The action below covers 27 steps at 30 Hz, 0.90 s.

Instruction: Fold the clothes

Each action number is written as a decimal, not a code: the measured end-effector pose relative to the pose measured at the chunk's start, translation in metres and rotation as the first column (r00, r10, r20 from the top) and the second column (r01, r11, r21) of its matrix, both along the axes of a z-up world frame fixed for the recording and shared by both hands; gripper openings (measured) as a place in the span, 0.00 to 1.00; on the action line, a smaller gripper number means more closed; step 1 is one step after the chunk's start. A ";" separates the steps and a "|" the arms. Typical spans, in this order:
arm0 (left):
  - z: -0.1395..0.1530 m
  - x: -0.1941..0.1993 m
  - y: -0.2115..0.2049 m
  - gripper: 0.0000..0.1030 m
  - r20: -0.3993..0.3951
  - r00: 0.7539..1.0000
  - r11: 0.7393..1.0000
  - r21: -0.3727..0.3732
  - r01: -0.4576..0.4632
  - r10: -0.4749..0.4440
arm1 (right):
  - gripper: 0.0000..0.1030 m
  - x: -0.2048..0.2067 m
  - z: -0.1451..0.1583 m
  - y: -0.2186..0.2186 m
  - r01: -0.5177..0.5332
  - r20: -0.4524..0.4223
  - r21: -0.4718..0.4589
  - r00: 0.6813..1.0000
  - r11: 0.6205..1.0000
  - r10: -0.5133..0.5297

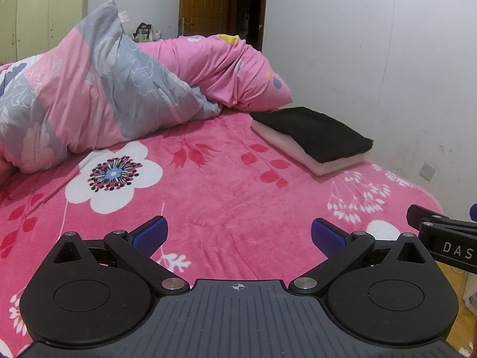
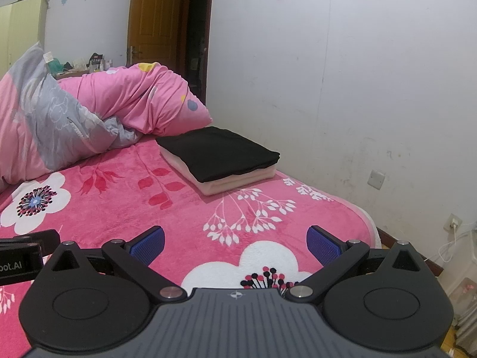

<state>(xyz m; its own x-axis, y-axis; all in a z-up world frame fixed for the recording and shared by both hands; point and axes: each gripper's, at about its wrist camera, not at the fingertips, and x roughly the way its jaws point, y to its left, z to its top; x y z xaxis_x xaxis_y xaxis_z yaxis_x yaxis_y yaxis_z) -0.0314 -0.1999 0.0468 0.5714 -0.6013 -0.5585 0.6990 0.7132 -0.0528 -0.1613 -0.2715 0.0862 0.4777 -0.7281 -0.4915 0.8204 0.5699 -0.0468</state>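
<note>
While both sets of jaws gape wide, empty, over the pink floral fleece bedspread (image 1: pixel 226 197), left gripper (image 1: pixel 238 235) and right gripper (image 2: pixel 235 243) hover well short of the folded black garment (image 1: pixel 316 131) stacked on a folded white garment (image 2: pixel 235 183), ahead-right near the wall.

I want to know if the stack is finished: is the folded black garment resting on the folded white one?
Touching. The right wrist view shows the folded black garment lying flat on the folded white garment, no gap.
</note>
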 end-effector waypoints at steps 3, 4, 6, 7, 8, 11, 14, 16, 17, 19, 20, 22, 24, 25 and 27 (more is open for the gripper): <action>0.000 0.000 0.000 1.00 0.000 1.000 1.000 0.000 0.002 -0.002 | 1.00 -0.001 0.000 0.000 0.001 0.003 -0.001 1.000 1.000 -0.001; 0.000 0.000 0.000 1.00 0.000 1.000 1.000 0.000 0.003 -0.003 | 1.00 -0.002 0.000 -0.001 0.002 0.003 -0.001 1.000 1.000 -0.002; 0.000 -0.001 0.000 1.00 0.001 1.000 1.000 0.001 0.004 -0.004 | 1.00 -0.002 0.000 -0.002 0.003 0.004 0.000 1.000 1.000 -0.003; 0.000 -0.001 -0.001 1.00 0.001 1.000 1.000 0.002 0.005 -0.005 | 1.00 -0.002 0.000 -0.003 0.004 0.005 0.001 1.000 1.000 -0.004; -0.001 -0.001 -0.001 1.00 0.001 1.000 1.000 0.003 0.006 -0.006 | 1.00 -0.003 0.000 -0.004 0.005 0.007 0.002 1.000 1.000 -0.005; -0.002 -0.002 -0.004 1.00 0.004 1.000 1.000 0.006 0.007 -0.007 | 1.00 -0.004 0.000 -0.006 0.005 0.009 -0.001 1.000 1.000 -0.005; -0.002 0.001 -0.009 1.00 0.003 1.000 1.000 0.001 0.008 -0.008 | 1.00 -0.004 -0.001 -0.012 0.007 0.014 -0.008 1.000 1.000 -0.007; -0.002 0.003 -0.016 1.00 0.017 1.000 1.000 0.007 0.008 -0.008 | 1.00 -0.005 -0.001 -0.017 0.001 0.022 -0.012 1.000 1.000 -0.001; -0.001 0.004 -0.021 1.00 0.028 1.000 1.000 0.012 0.009 -0.010 | 1.00 -0.004 -0.002 -0.021 -0.006 0.029 -0.016 1.000 1.000 0.006; 0.000 0.007 -0.031 1.00 0.049 0.999 1.000 0.019 0.013 -0.014 | 1.00 -0.004 -0.003 -0.029 -0.024 0.049 -0.025 0.999 0.999 0.025; 0.000 0.009 -0.037 1.00 0.056 0.998 1.000 0.019 0.015 -0.016 | 1.00 -0.004 -0.005 -0.035 -0.035 0.061 -0.027 0.997 0.999 0.037; -0.002 0.015 -0.048 1.00 0.063 0.998 1.000 0.019 0.017 -0.018 | 1.00 -0.002 -0.009 -0.049 -0.058 0.089 -0.026 0.994 0.998 0.060; -0.003 0.021 -0.060 1.00 0.068 0.997 1.000 0.020 0.019 -0.020 | 1.00 0.001 -0.013 -0.065 -0.080 0.123 -0.021 0.989 0.997 0.082; -0.005 0.024 -0.065 1.00 0.067 0.998 1.000 0.021 0.020 -0.021 | 1.00 0.002 -0.015 -0.071 -0.089 0.144 -0.024 0.985 0.996 0.091; -0.008 0.030 -0.075 1.00 0.060 0.998 0.999 0.029 0.024 -0.025 | 1.00 0.007 -0.020 -0.086 -0.094 0.178 -0.045 0.979 0.995 0.100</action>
